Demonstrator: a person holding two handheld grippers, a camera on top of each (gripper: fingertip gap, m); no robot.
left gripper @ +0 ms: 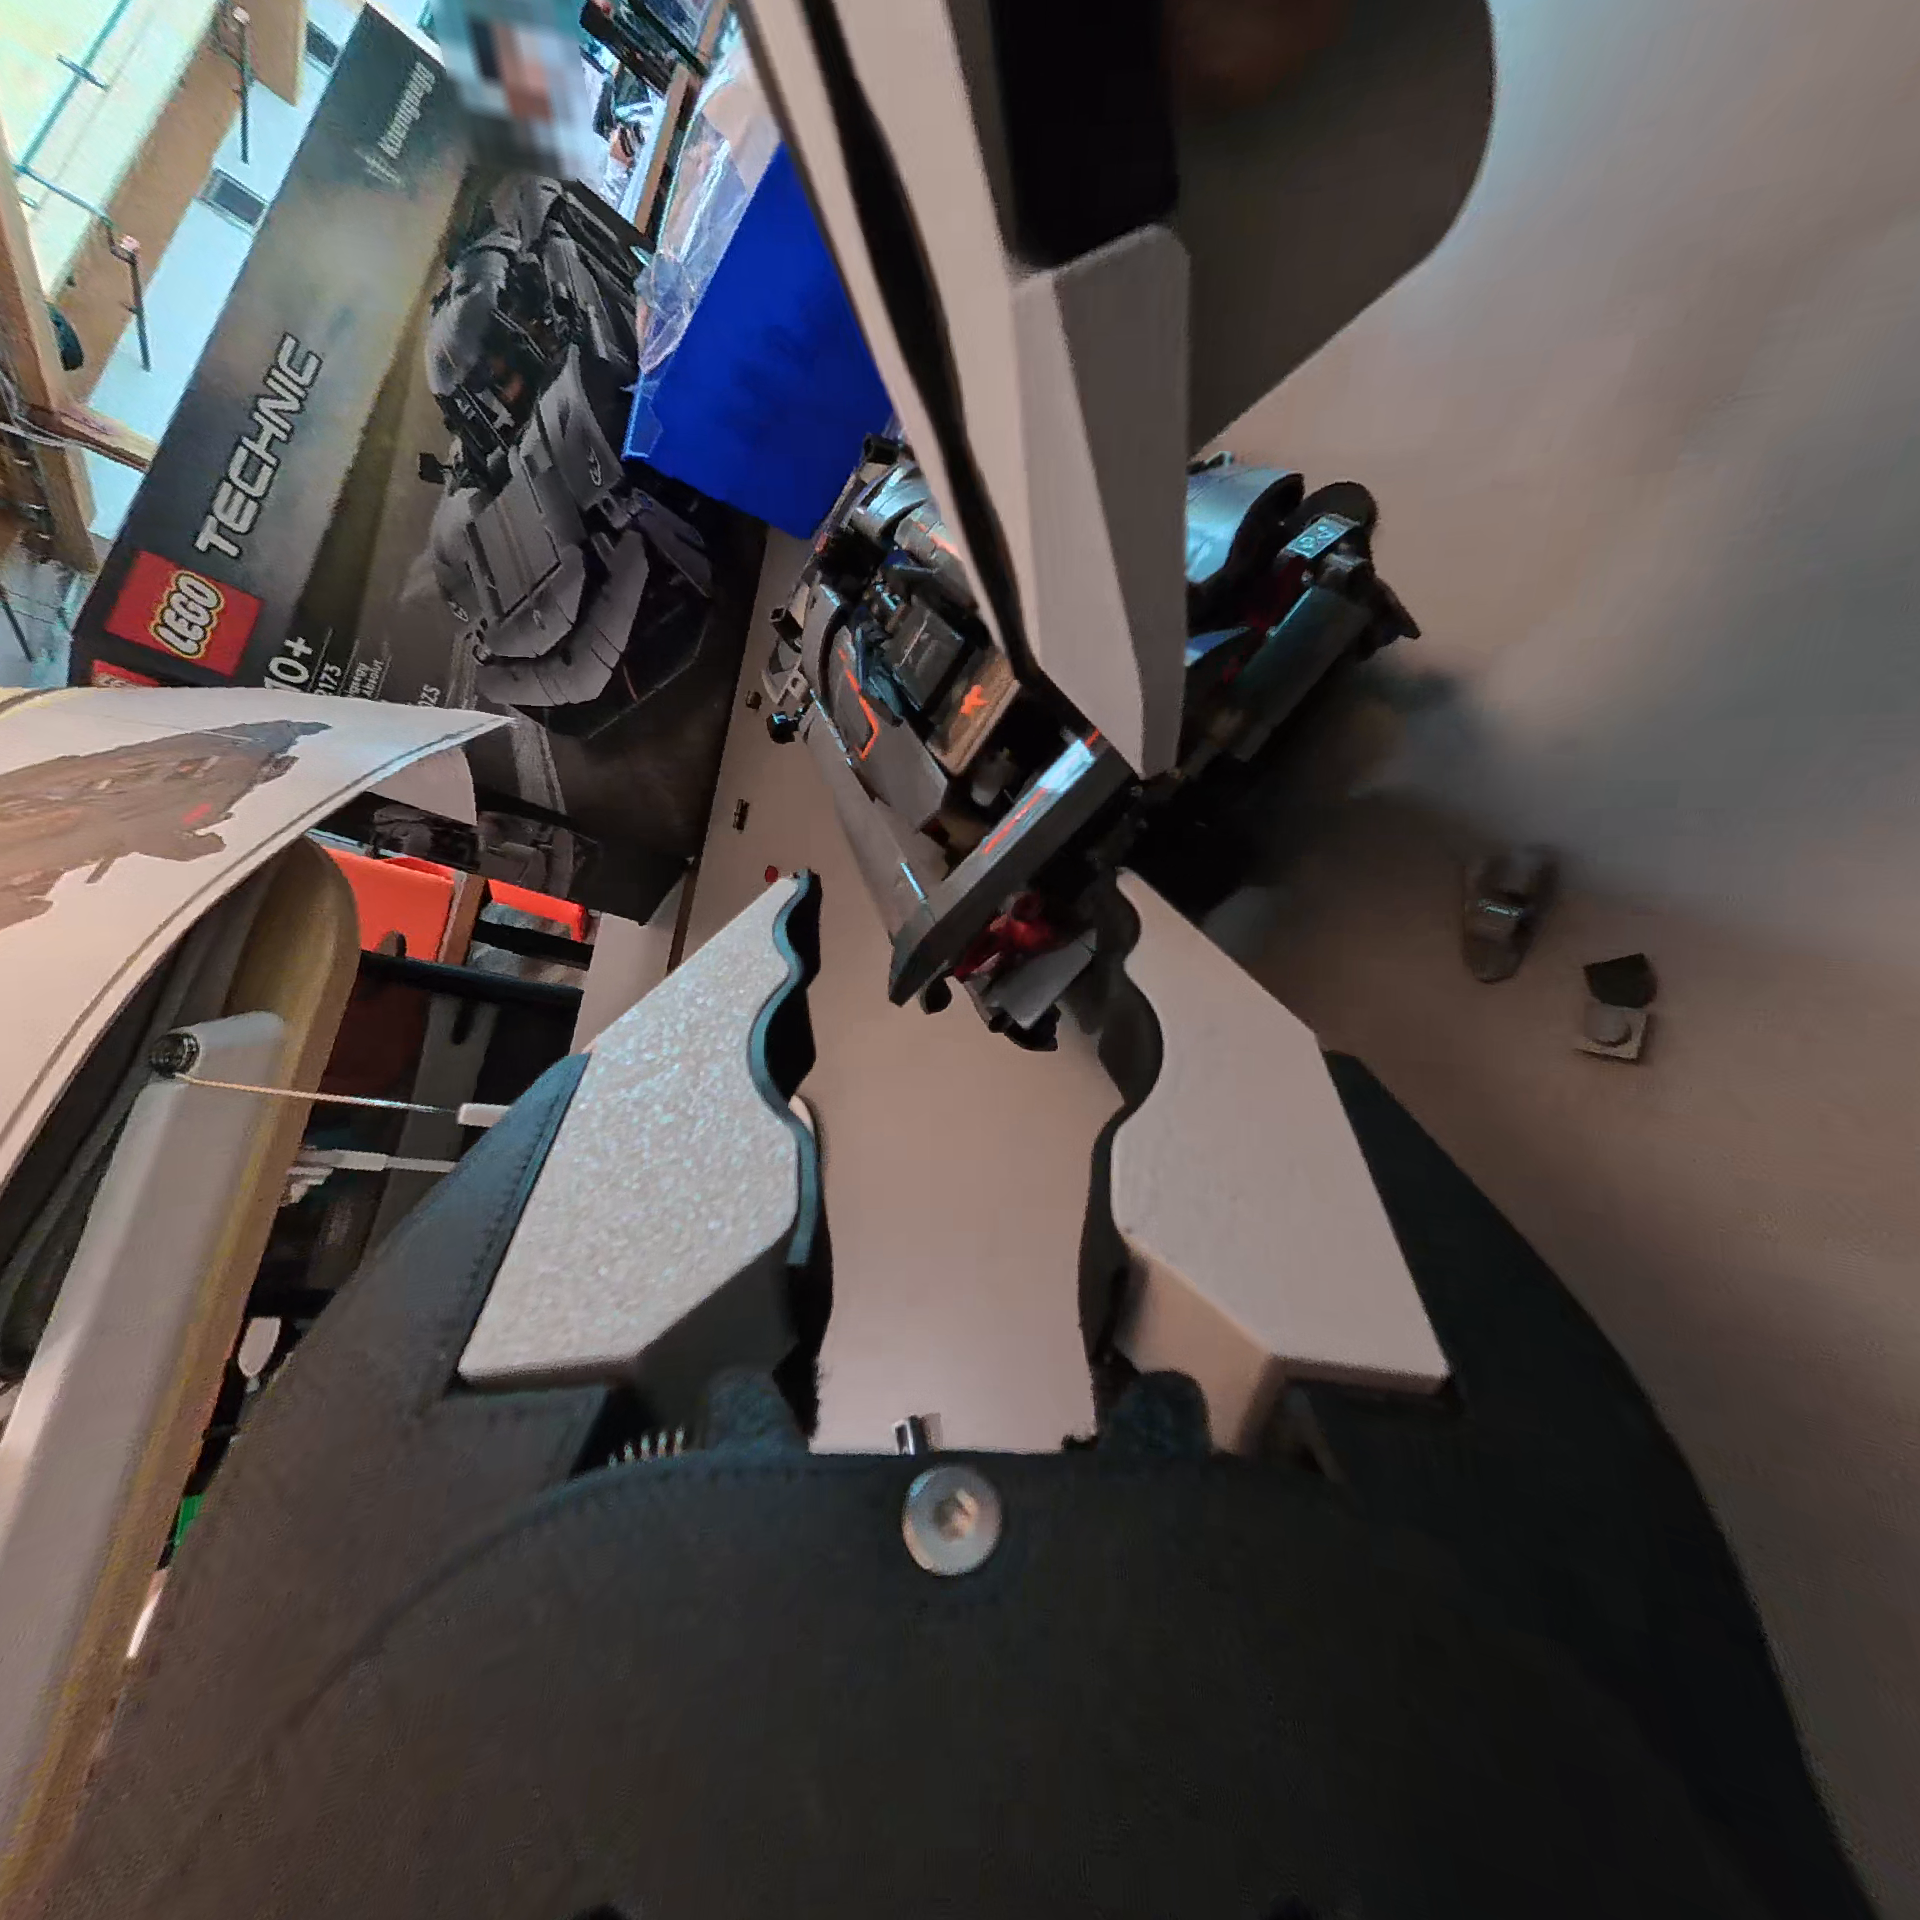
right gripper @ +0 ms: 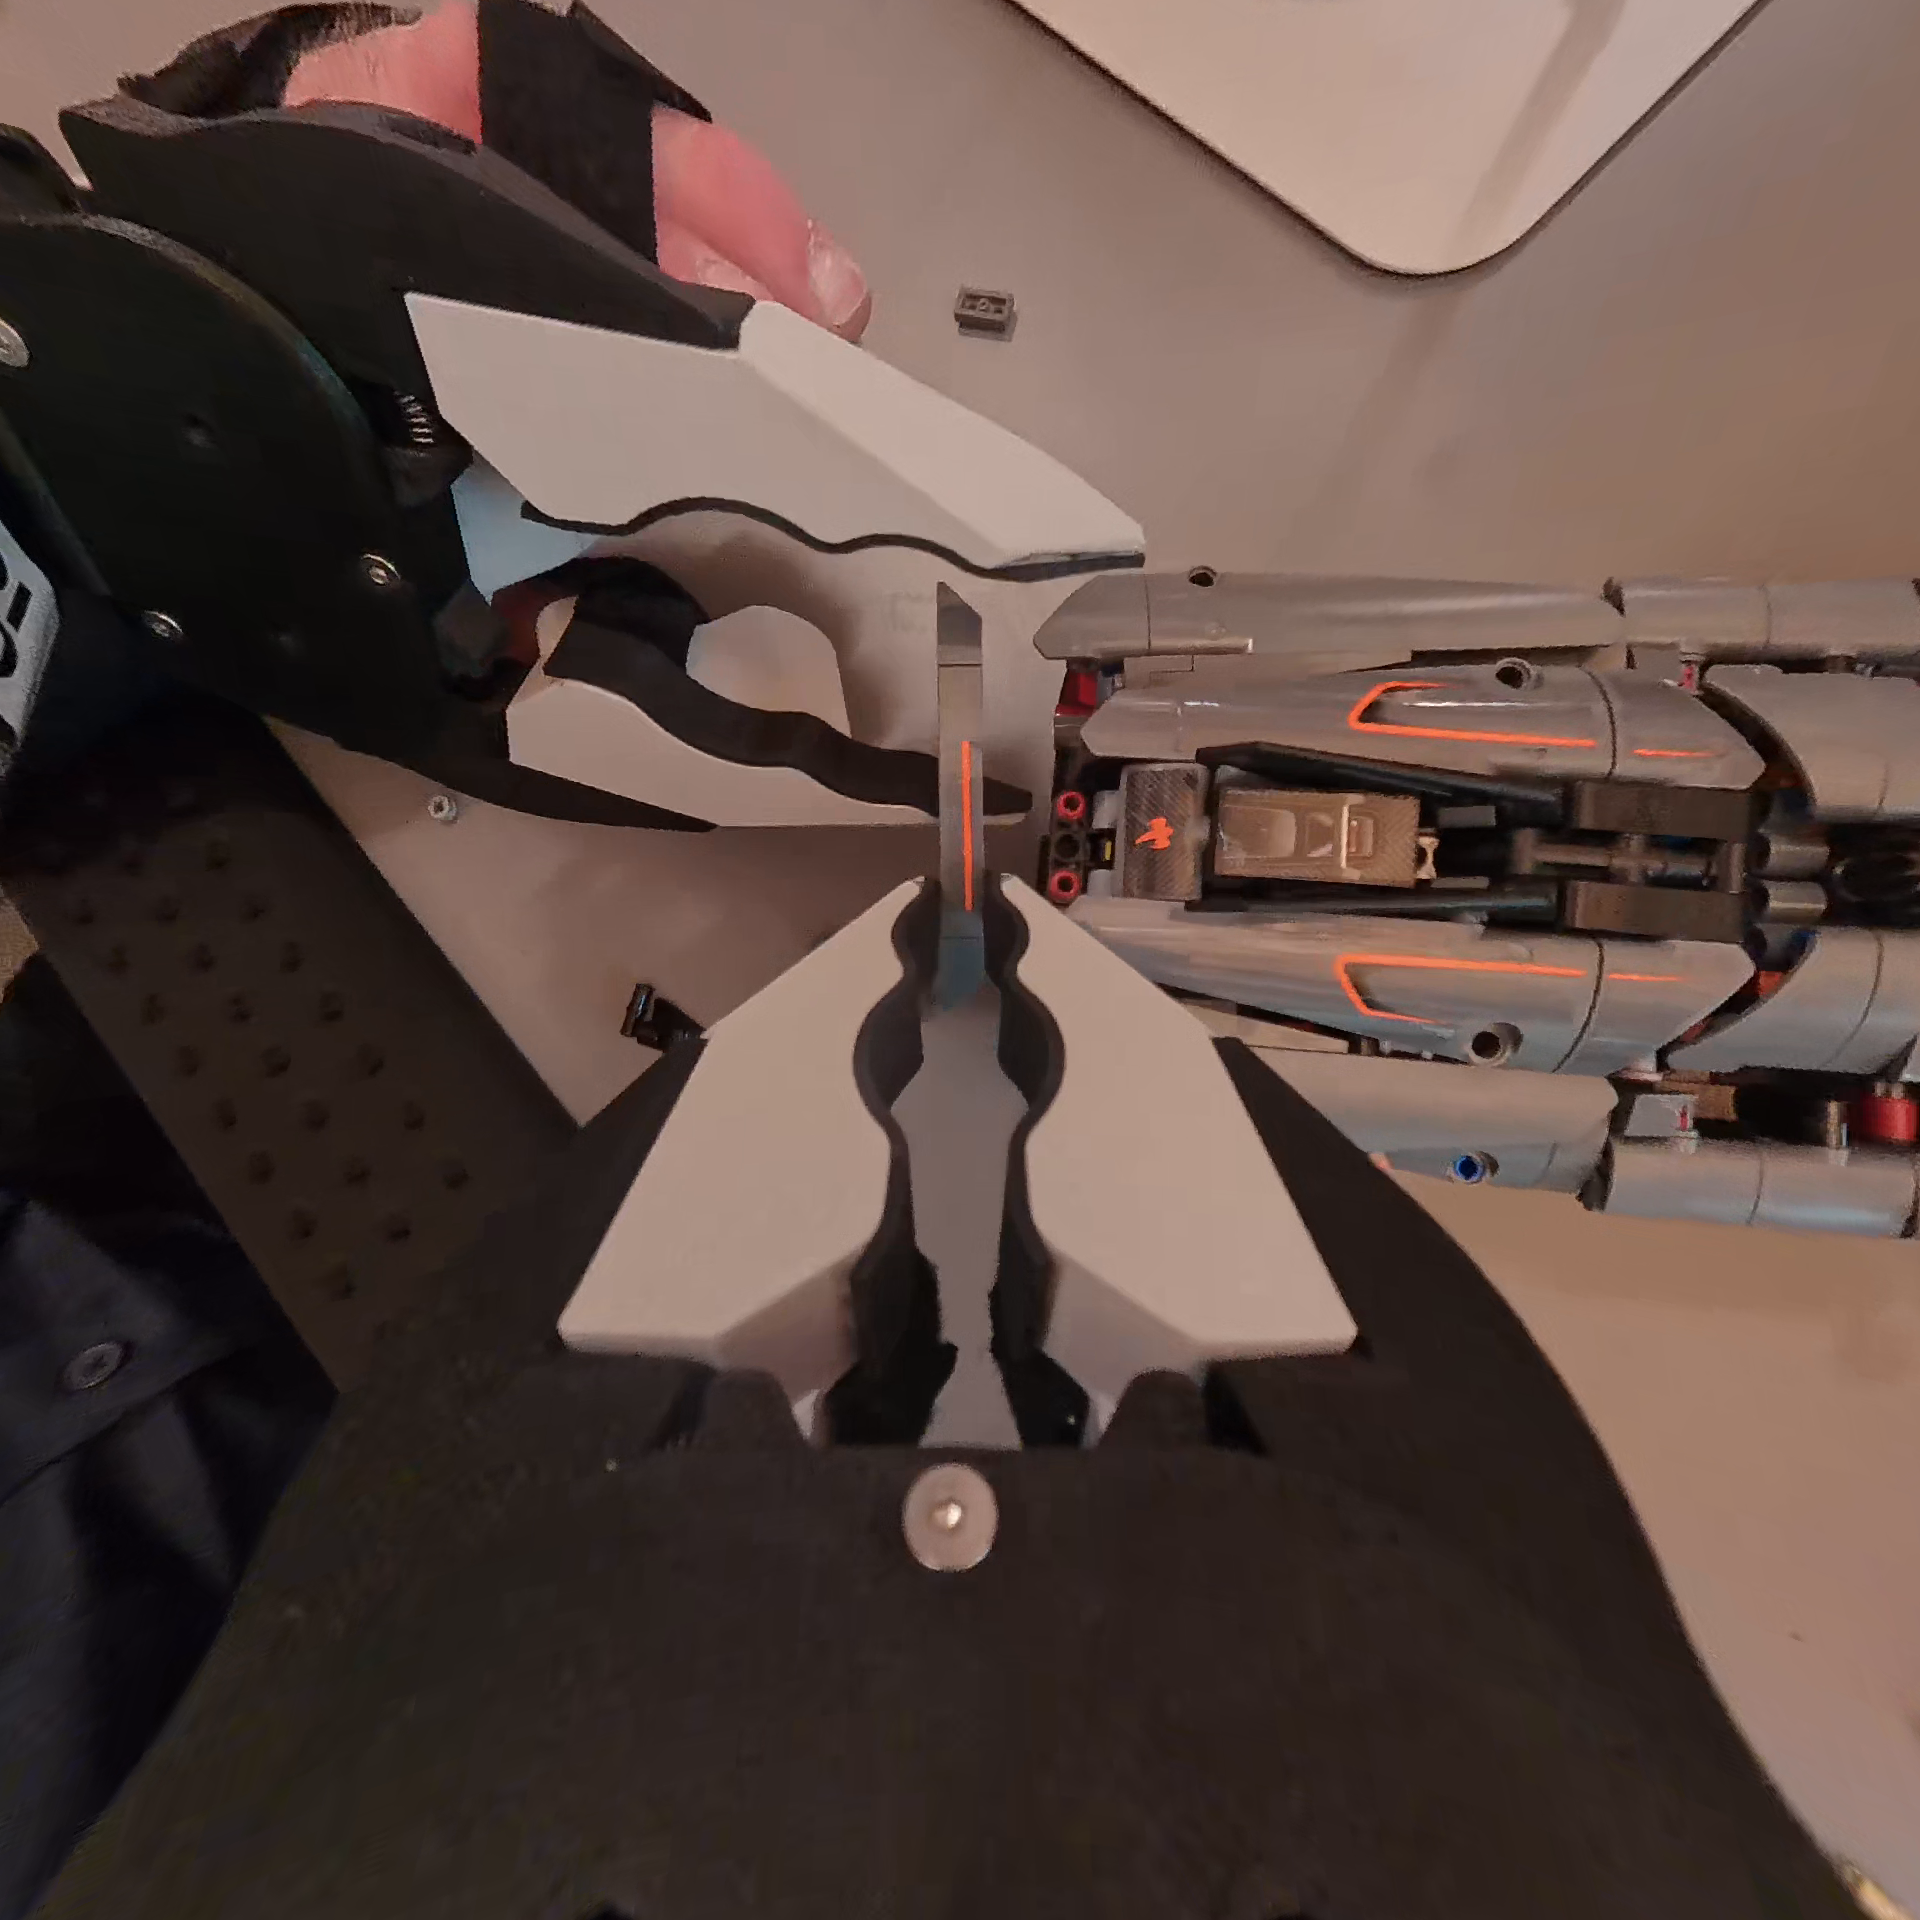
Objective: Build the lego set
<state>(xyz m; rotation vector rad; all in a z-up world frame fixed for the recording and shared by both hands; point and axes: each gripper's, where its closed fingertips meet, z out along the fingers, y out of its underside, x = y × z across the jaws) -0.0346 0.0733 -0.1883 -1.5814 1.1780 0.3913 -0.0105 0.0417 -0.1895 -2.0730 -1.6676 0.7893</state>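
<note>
The right claw (right gripper: pixel 961 904) is clamped on the near end of a flat grey wing piece (right gripper: pixel 961 769) with a thin orange stripe, holding it on edge just behind the tail of the grey model car (right gripper: pixel 1455 831). The car lies lengthwise on the pale bench (right gripper: pixel 1351 416), its rear facing the wing, with orange outlines on its body panels and red pin ends showing at the back. In the right wrist view the wing and the car's rear stand just apart.

The left claw (left gripper: pixel 966 935) is spread wide, its fingers either side of the wing's far end (whether either finger touches the piece I cannot tell). In the left wrist view the right claw's pale fingers (left gripper: pixel 1101 468) come down from above onto the wing.

A small dark brick (right gripper: pixel 983 309) sits alone on the bench beyond the left claw. A few loose grey and black pieces (left gripper: pixel 1558 956) lie beside the car. Behind the bench stand the set's box (left gripper: pixel 343 436) and a blue bin (left gripper: pixel 769 364), with a curled instruction sheet (left gripper: pixel 156 790) in the near left.
</note>
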